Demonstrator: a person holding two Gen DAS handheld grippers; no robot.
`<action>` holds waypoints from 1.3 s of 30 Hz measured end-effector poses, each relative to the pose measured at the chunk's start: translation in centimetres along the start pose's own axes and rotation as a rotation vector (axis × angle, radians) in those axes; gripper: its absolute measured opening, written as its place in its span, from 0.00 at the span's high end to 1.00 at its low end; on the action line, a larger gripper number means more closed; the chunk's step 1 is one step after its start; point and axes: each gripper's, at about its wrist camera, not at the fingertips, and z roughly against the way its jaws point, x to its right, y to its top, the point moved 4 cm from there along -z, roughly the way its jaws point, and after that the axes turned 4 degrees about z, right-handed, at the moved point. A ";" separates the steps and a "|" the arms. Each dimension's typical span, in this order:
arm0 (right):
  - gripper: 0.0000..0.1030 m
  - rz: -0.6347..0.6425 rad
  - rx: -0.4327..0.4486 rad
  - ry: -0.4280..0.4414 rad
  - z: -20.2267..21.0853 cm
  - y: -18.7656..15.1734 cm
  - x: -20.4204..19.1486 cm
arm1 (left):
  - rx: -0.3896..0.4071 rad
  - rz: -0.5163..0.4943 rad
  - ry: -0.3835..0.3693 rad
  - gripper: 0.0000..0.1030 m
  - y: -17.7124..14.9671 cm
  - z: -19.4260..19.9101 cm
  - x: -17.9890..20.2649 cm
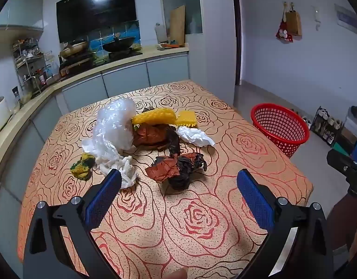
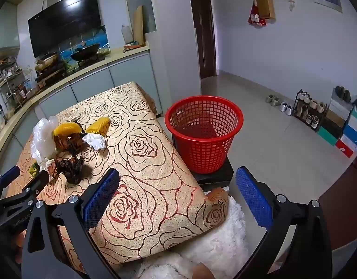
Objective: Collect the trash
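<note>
Both grippers pitched downward over a tabletop (image 1: 224, 209) covered in a rose-patterned cloth. The left gripper (image 1: 178, 183) has its blue-padded fingers (image 1: 104, 200) spread wide with nothing between them, poised above the near half of the tabletop. The right gripper (image 2: 178, 181) likewise has its fingers (image 2: 253, 197) fully apart and empty, hanging over the near right corner of the tabletop. The trash lies in a loose cluster around the middle of the tabletop, toward its left edge: a crumpled clear plastic bag (image 1: 113, 127), yellow mesh packaging (image 1: 155, 116) at the far side of the cluster, a brown wrapper (image 1: 155, 134) beneath it, a white crumpled tissue (image 1: 194, 136) on the right of the cluster, a wad of brown and black paper (image 1: 178, 169) nearest the left gripper, a white paper towel (image 1: 127, 172) just beside the left gripper's left finger, and a yellow-green scrap (image 1: 82, 166) closest to the left edge. A red mesh basket (image 2: 204, 134) stands off the tabletop, just beyond its right edge, on a dark low stand (image 2: 215, 176). White fleece (image 2: 213, 244) shows below the near right corner.
</note>
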 end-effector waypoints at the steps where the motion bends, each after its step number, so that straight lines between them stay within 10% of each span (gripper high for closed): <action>1: 0.05 0.000 -0.005 -0.003 -0.1 0.0 0.0 | 0.007 0.001 0.000 0.07 0.0 0.0 0.0; 39: 0.05 0.036 0.100 -0.027 1.4 0.4 -0.5 | 0.054 0.028 -0.001 0.07 0.3 2.1 -0.1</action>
